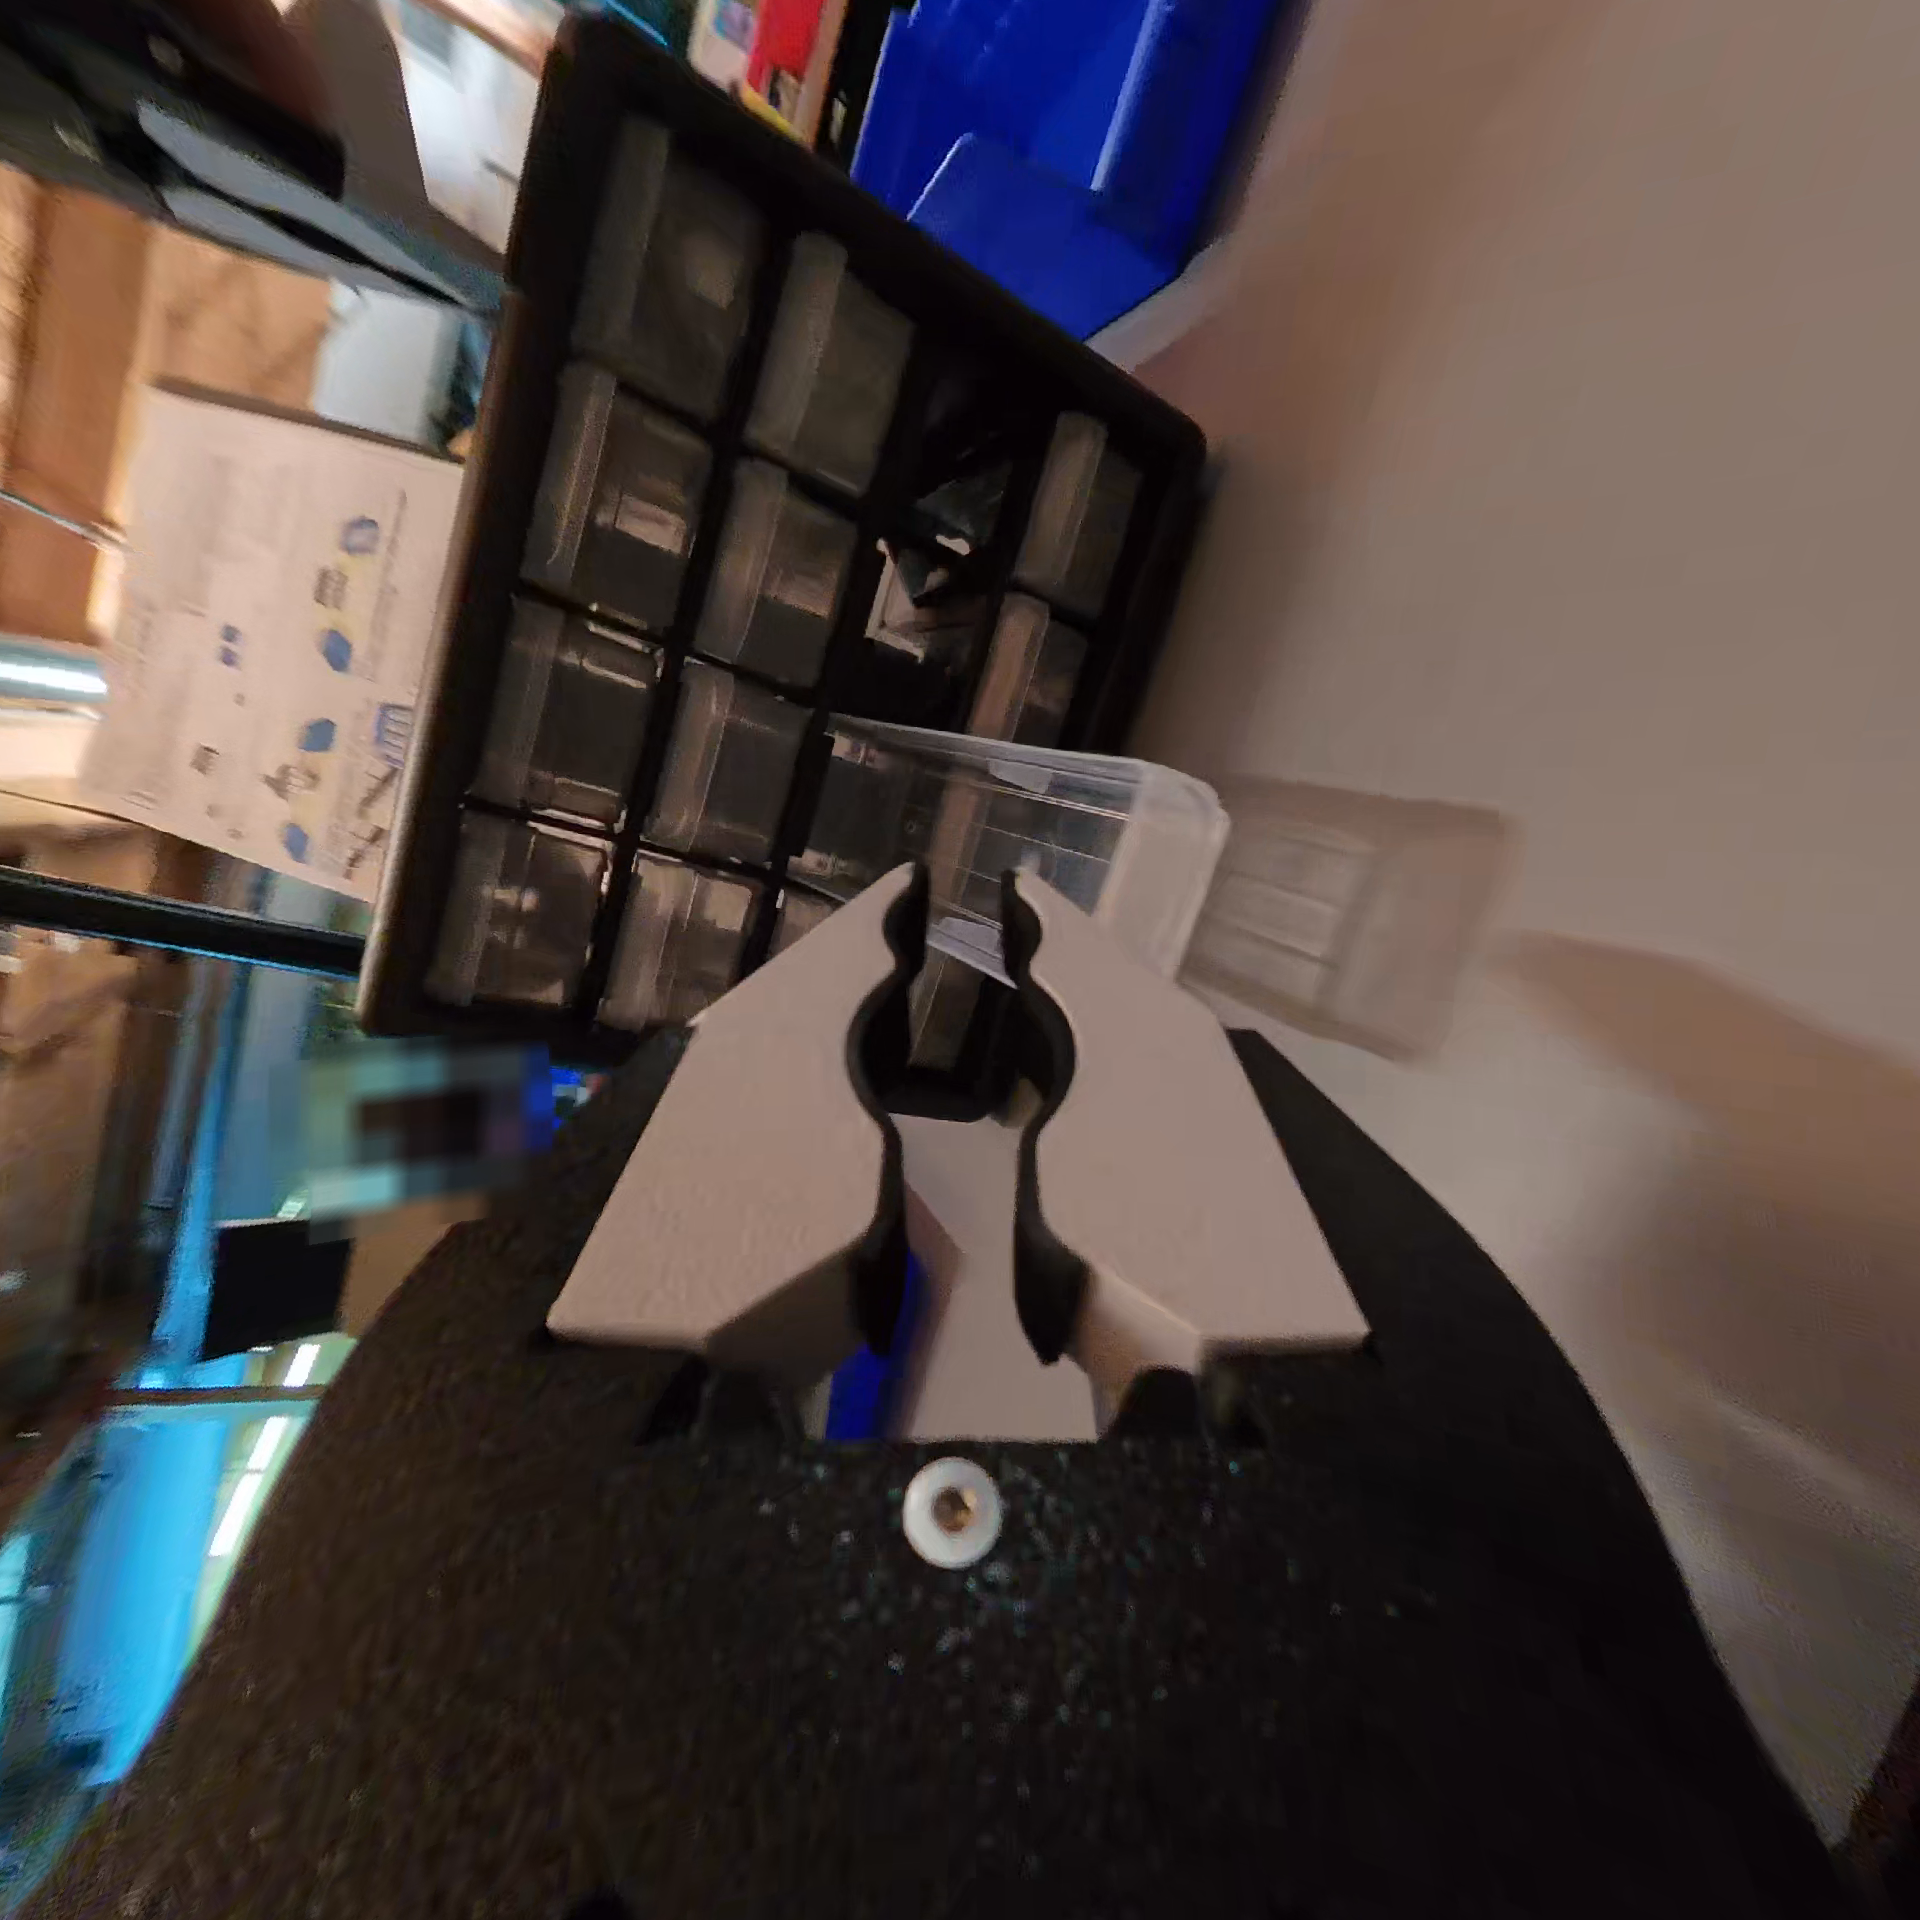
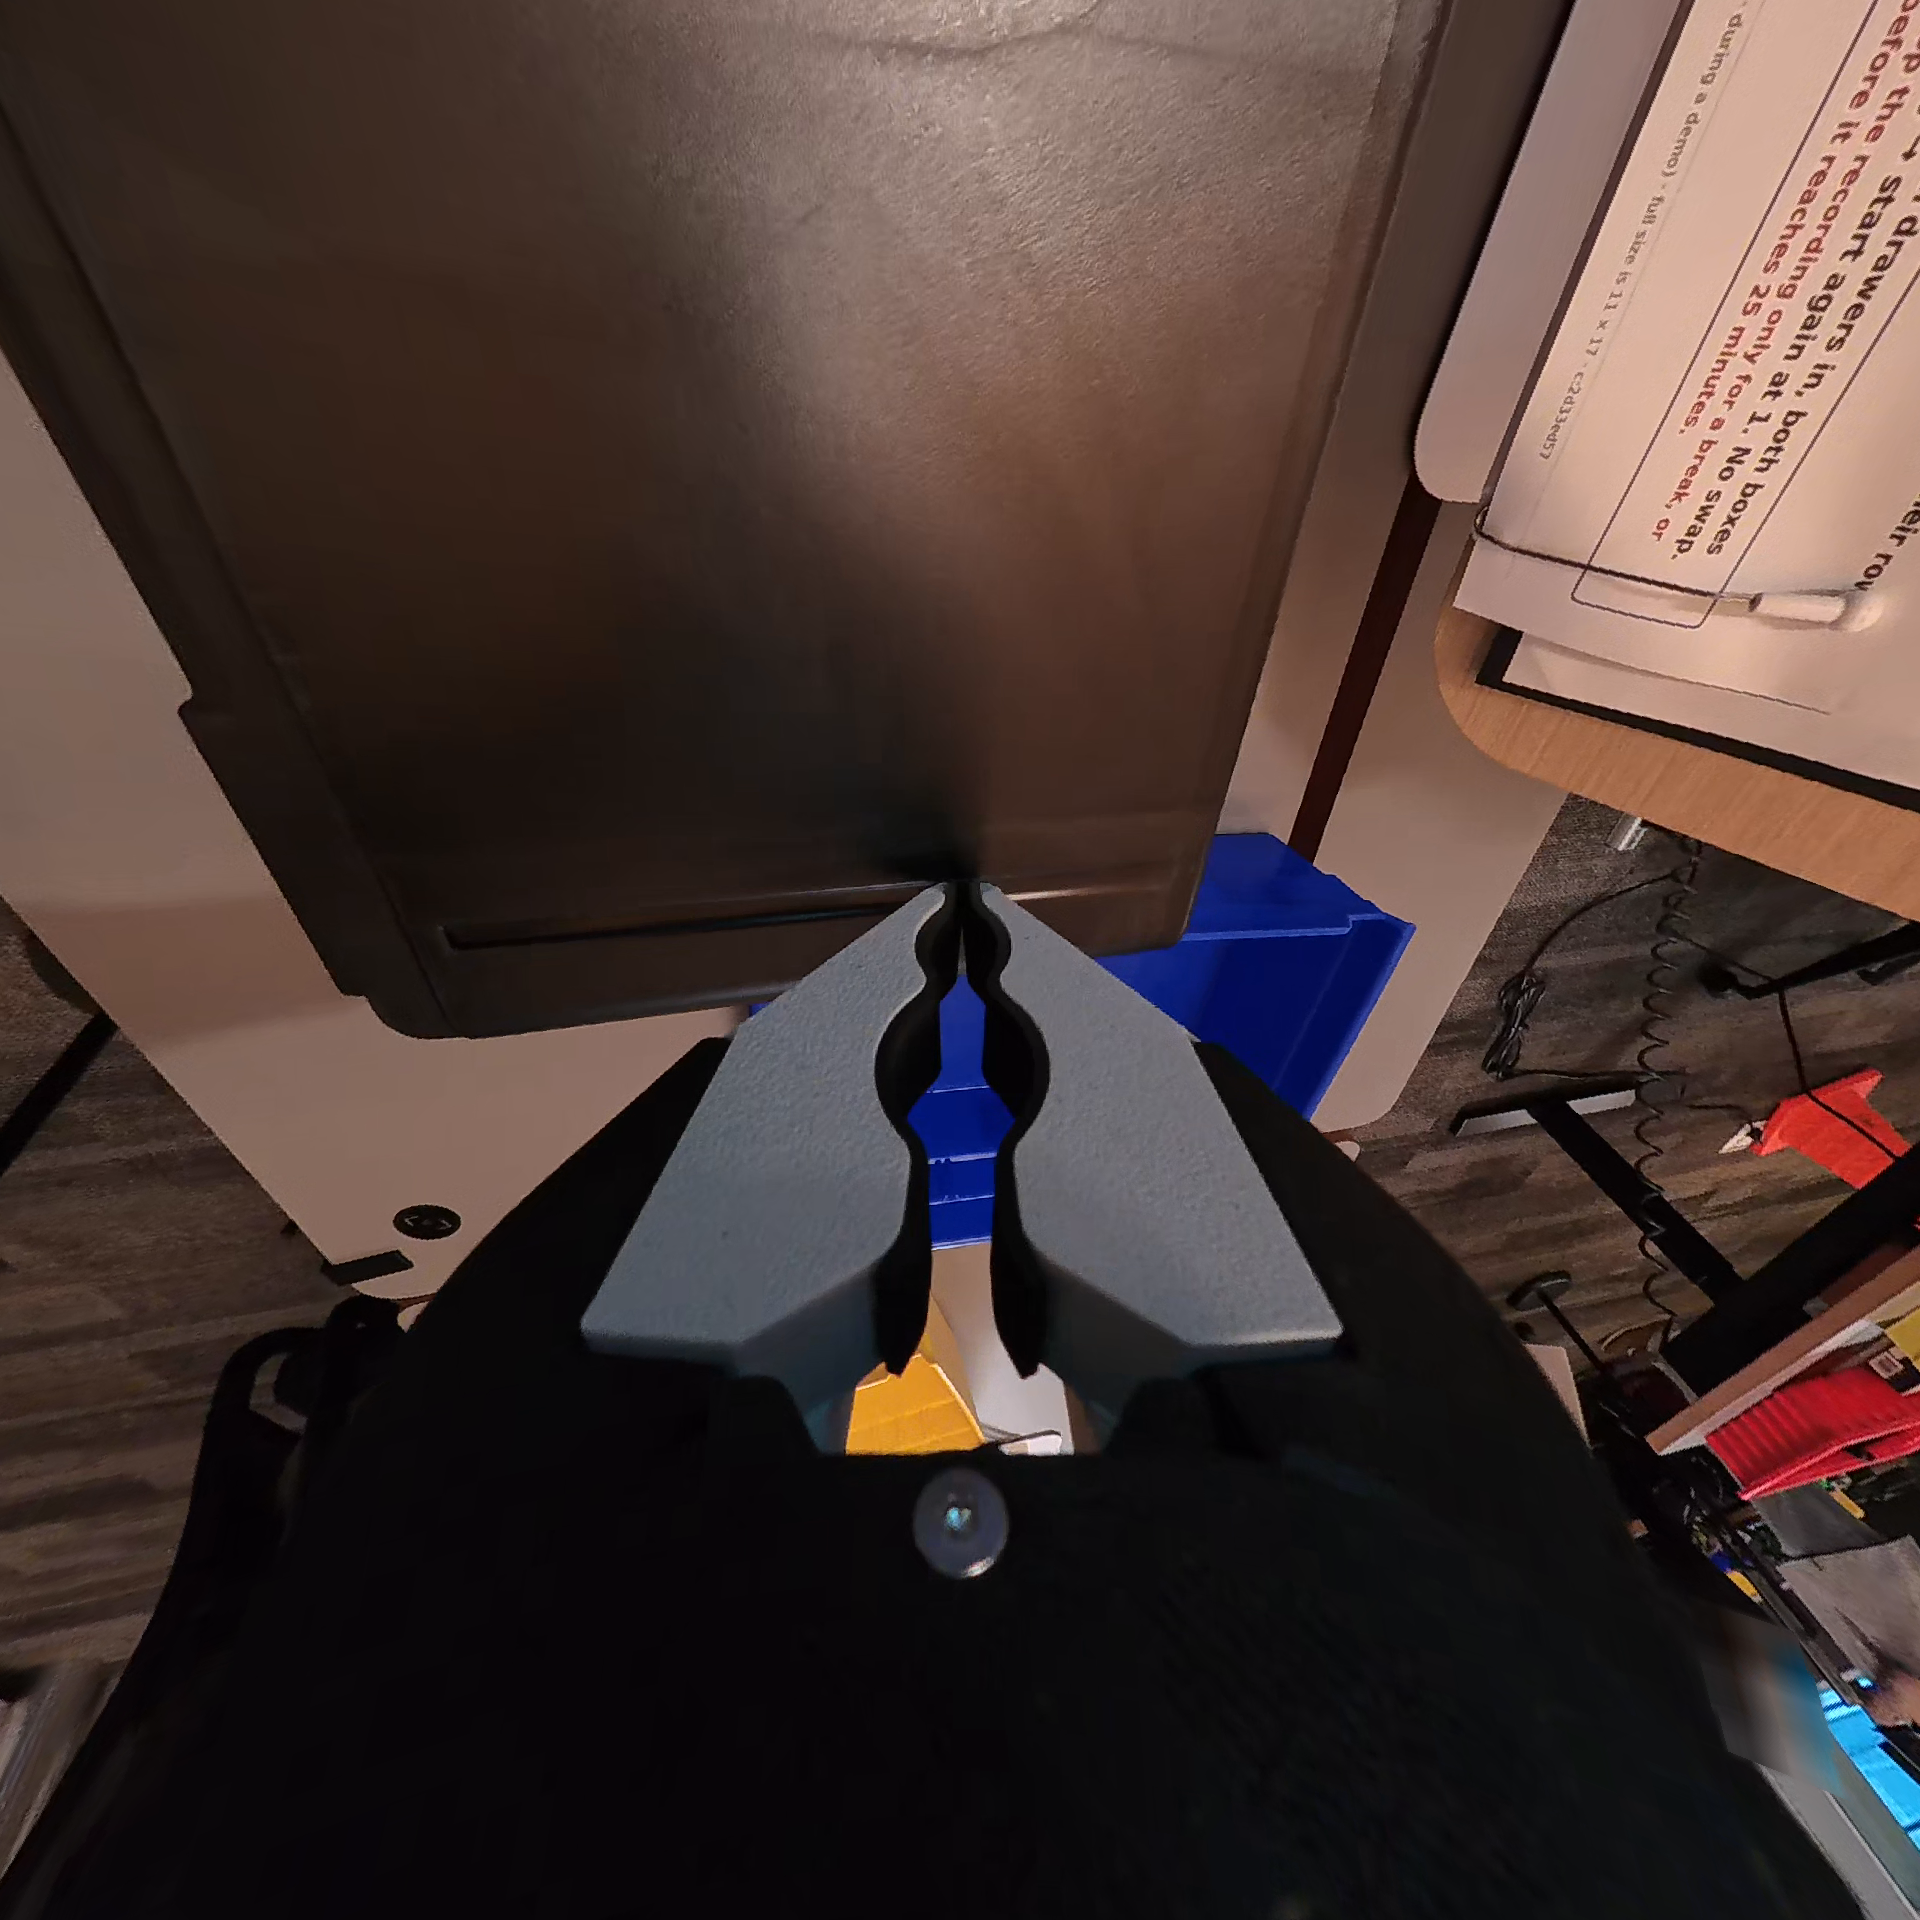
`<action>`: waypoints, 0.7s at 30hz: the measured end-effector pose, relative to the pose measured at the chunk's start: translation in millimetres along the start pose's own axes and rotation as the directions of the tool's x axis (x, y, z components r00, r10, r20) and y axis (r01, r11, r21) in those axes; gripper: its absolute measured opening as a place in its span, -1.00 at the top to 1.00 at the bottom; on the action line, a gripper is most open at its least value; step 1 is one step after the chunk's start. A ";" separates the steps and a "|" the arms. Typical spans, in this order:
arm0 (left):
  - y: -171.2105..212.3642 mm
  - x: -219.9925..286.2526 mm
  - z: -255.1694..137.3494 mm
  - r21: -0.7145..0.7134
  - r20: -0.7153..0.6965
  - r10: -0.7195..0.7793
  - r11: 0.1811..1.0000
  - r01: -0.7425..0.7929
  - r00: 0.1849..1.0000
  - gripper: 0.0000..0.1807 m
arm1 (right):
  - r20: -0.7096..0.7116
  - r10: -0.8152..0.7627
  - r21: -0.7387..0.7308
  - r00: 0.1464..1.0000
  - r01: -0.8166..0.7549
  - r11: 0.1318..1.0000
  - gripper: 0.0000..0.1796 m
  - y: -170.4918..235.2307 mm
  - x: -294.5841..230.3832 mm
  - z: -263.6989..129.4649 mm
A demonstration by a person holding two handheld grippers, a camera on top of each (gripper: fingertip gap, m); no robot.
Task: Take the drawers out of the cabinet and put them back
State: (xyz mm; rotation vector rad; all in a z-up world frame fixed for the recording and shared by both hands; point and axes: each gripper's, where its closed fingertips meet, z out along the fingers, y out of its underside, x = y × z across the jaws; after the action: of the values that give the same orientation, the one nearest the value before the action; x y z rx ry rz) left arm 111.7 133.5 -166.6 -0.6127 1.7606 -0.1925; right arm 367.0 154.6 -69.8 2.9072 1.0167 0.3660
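Note:
The black cabinet [image 1: 665, 644] stands on a white table [image 1: 1558, 520], its grid of clear drawers facing me in the tilted left wrist view. My left gripper [image 1: 961, 883] is shut on a clear drawer [image 1: 1049, 810], which sticks partly out of a lower slot. A second clear drawer [image 1: 1340, 914] lies blurred on the table beside it. Slots near the cabinet's middle [image 1: 935, 520] look dark and open. In the right wrist view my right gripper [image 2: 961, 888] is shut, with its tips against the edge of the cabinet's plain black panel [image 2: 727, 468].
Blue bins stand behind the cabinet [image 1: 1049, 156] and show under the right gripper [image 2: 1278, 987]. A cardboard box with a printed sheet [image 1: 270, 644] stands beside the cabinet. Printed papers [image 2: 1714, 312] lie on a wooden desk. Cables and red items [image 2: 1829, 1132] lie on the floor.

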 end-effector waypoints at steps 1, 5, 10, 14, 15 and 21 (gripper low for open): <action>0.8 6.2 -2.9 0.013 0.032 0.028 1.000 -0.028 0.999 1.00 | -0.002 0.001 0.002 1.000 -0.001 1.000 1.00 0.0 0.0 -0.1; 3.4 23.1 -13.9 0.042 0.117 0.059 0.997 -0.065 0.991 1.00 | -0.001 0.006 0.010 1.000 -0.006 1.000 1.00 -0.1 0.0 0.0; 13.2 45.2 -4.9 0.024 0.148 0.170 0.984 -0.175 0.974 1.00 | -0.003 0.005 -0.002 1.000 -0.005 1.000 1.00 0.0 0.0 0.0; 20.8 49.0 15.9 -0.013 0.231 0.302 0.952 -0.307 0.925 1.00 | -0.012 0.006 -0.007 1.000 -0.006 1.000 1.00 0.0 0.0 0.0; 19.5 47.2 18.8 -0.017 0.253 0.316 0.946 -0.322 0.914 1.00 | -0.014 0.006 -0.005 1.000 -0.006 1.000 1.00 0.0 0.0 0.0; 14.5 30.1 33.2 -0.054 0.333 0.322 0.945 -0.323 0.886 1.00 | -0.006 0.011 0.006 1.000 -0.011 1.000 1.00 -0.1 0.0 -0.1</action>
State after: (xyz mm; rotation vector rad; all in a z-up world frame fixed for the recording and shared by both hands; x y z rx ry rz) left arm 133.7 137.0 -208.1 -0.3175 1.4982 0.1370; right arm 367.0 154.7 -69.7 2.9195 1.0052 0.3739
